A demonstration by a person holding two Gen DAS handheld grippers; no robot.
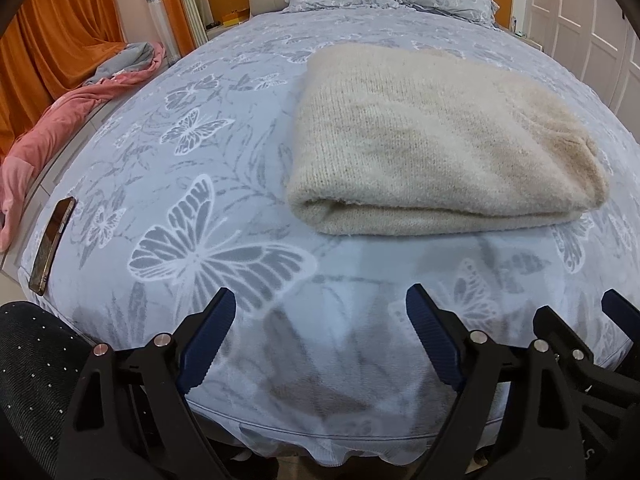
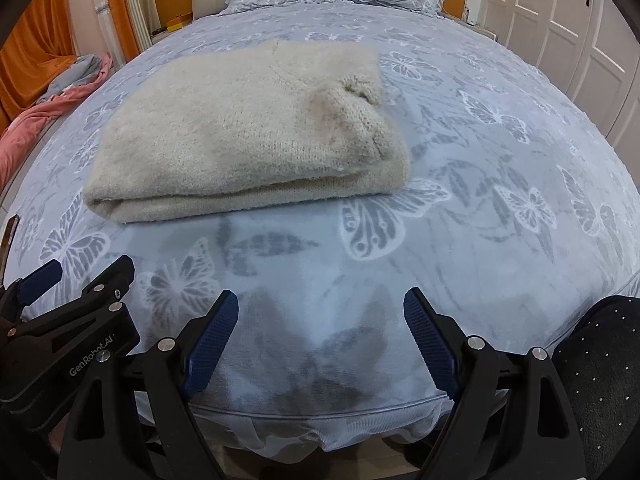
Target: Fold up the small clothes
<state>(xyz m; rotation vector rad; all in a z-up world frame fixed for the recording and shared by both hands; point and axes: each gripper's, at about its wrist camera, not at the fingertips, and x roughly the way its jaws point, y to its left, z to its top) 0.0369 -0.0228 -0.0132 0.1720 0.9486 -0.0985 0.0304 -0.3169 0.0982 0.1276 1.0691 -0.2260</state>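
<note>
Looking at the cream knit sweater [image 1: 436, 140], I see it already lying in a thick folded bundle on the bed [image 1: 248, 168], a little way in from the foot edge, with its rolled fold facing me. It reads as soft, fluffy wool: light for its bulk, floppy, and likely to sag or spring open if I lift it by one corner. Its fuzzy surface should grip well against the ribbed blue pads [image 2: 212, 344], so slipping worries me less than the layers sliding apart. I judge the best hold is on the near folded edge, pinching through all layers at both ends at once, one side each. A cuff or collar lump sits on the bundle's right end, and I would avoid snagging it.

My left gripper [image 1: 320, 344] hangs over the foot of the bed with its jaws spread wide and holding nothing; my right gripper [image 2: 320, 344] is just beside it, likewise released and bare, both short of the sweater. Further out, a phone [image 1: 52, 240] lies at the bed's left edge, and pink and grey clothes [image 1: 60, 120] are heaped beyond it.
</note>
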